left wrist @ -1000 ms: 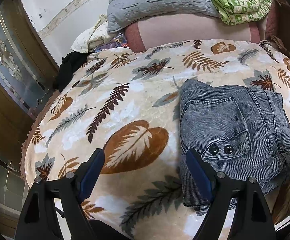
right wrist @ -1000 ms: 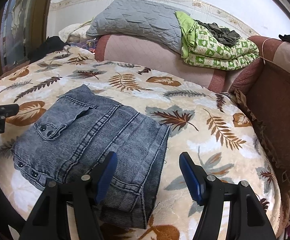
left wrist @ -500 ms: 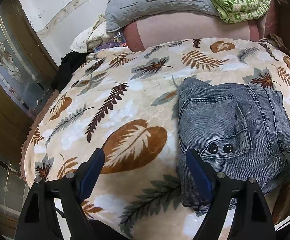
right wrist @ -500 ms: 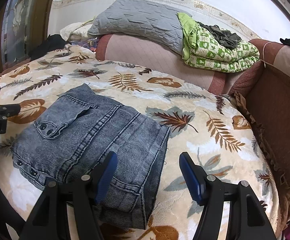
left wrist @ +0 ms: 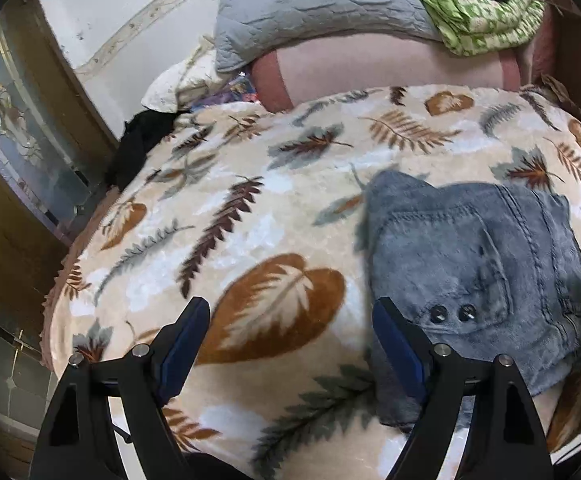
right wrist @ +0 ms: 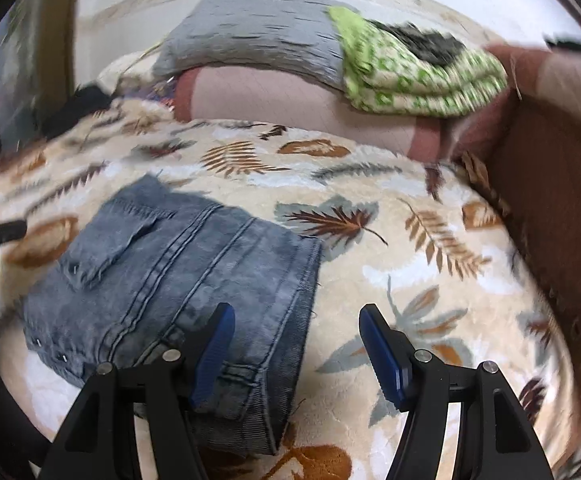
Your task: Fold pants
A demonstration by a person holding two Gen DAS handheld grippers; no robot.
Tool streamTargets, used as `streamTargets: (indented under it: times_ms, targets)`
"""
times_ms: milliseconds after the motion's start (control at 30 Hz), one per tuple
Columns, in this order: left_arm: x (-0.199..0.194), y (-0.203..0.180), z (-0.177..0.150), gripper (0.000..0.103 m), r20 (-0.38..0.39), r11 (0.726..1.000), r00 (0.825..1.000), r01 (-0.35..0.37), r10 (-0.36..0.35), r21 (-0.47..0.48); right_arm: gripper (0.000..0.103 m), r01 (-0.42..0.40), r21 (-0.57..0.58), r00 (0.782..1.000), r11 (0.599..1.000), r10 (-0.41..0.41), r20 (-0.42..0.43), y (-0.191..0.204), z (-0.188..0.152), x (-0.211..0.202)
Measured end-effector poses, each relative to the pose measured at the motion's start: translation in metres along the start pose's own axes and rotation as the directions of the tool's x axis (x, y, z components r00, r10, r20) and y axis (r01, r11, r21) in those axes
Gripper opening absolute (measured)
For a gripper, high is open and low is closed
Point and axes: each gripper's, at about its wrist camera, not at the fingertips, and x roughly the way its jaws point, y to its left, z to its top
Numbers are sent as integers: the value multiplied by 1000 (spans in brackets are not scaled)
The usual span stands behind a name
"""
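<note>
We see the pants (left wrist: 478,272) folded into a compact grey denim bundle on the blanket (left wrist: 250,220), well short of the pillow (left wrist: 314,12) lying beyond it. Our left gripper (left wrist: 290,344) hangs spread wide and empty at the bundle's left edge. Our right gripper (right wrist: 294,344) gapes, holding nothing, over the bundle's right edge.

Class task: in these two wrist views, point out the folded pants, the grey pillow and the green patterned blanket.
folded pants (right wrist: 178,272), right wrist view, on the top denim layer.
grey pillow (left wrist: 314,12), left wrist view, on its quilted face.
green patterned blanket (right wrist: 418,80), right wrist view, on its folded side.
</note>
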Motion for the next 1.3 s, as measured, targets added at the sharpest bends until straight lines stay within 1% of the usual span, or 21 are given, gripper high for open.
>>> streamTargets:
  times_ms: [67, 133, 333, 433, 667, 900, 1300]
  targets:
    - [1, 8, 2, 84, 3, 1000, 1000, -2, 2, -17, 68, 10, 40, 1000, 999, -10, 3, -8, 1, 0]
    - [3, 12, 2, 84, -2, 999, 1000, -4, 4, -35, 68, 22, 50, 1000, 999, -22, -1, -10, 2, 2]
    - [11, 6, -3, 84, -25, 1000, 1000, 4, -5, -21, 68, 36, -31, 999, 999, -36, -16, 6, -1, 6]
    - [14, 1, -6, 84, -36, 1000, 999, 13, -13, -10, 69, 33, -46, 999, 998, -34, -19, 10, -3, 7]
    - [9, -5, -4, 84, -15, 1000, 1000, 20, -20, 0, 69, 32, -23, 999, 999, -32, -28, 7, -2, 11]
    - [7, -6, -3, 84, -10, 1000, 1000, 19, -19, 3, 69, 33, -48, 999, 998, -34, -24, 13, -2, 11]
    - [-1, -11, -2, 84, 2, 1000, 1000, 23, -23, 11, 69, 31, -43, 999, 999, -32, -19, 12, -2, 8]
